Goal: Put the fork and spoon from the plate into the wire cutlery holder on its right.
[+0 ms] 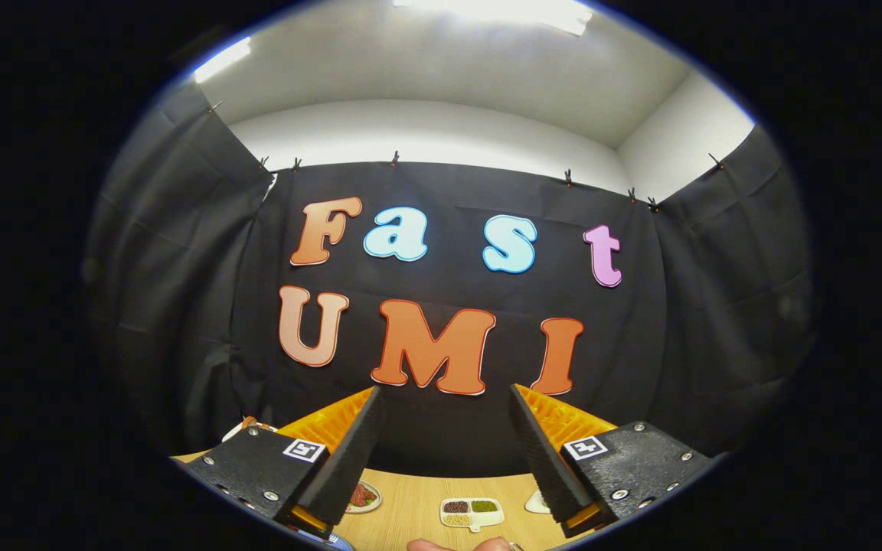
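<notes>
My gripper [445,394] is held high and level, facing the booth's black cloth wall. Its two fingers [353,451] stand wide apart with nothing between them, so it is open. Far below the fingers lies a wooden table [418,509]. I cannot make out the fork, the spoon, the plate or the wire cutlery holder from this angle.
On the table below sit a small white divided dish [472,511] with brown, green and pale fillings, a small plate with red food [364,497] by the left finger, and a pale item [539,502] by the right finger. A fingertip of a hand [432,545] shows nearest me.
</notes>
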Tool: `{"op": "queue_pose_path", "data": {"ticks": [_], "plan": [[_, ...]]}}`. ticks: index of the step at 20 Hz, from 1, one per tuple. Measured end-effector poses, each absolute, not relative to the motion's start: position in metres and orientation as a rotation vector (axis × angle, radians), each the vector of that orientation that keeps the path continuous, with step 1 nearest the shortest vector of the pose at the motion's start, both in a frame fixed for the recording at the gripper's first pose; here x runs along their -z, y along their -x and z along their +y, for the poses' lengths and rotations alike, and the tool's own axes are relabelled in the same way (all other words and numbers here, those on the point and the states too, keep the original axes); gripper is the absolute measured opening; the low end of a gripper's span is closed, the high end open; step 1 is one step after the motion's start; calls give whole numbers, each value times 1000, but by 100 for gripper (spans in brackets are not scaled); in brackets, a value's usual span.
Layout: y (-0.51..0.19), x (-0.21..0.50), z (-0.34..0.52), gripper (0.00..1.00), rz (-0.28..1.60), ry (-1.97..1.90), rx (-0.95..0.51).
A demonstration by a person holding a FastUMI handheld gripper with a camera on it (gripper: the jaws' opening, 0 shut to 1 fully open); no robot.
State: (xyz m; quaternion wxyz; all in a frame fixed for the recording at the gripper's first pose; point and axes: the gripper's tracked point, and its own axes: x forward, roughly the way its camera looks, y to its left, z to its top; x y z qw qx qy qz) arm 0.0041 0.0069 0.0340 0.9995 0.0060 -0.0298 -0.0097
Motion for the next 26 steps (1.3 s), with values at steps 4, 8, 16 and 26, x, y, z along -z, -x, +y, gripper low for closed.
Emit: {"op": "queue_pose_path", "data": {"ticks": [4,8,16,26], "plan": [[-6,-32,14,97,-62,-27,9],[-8,17,45,97,93,-28,-47],[9,141,142,97,503,-54,-244],[85,314,223,94,1202,-130,-340]]}}
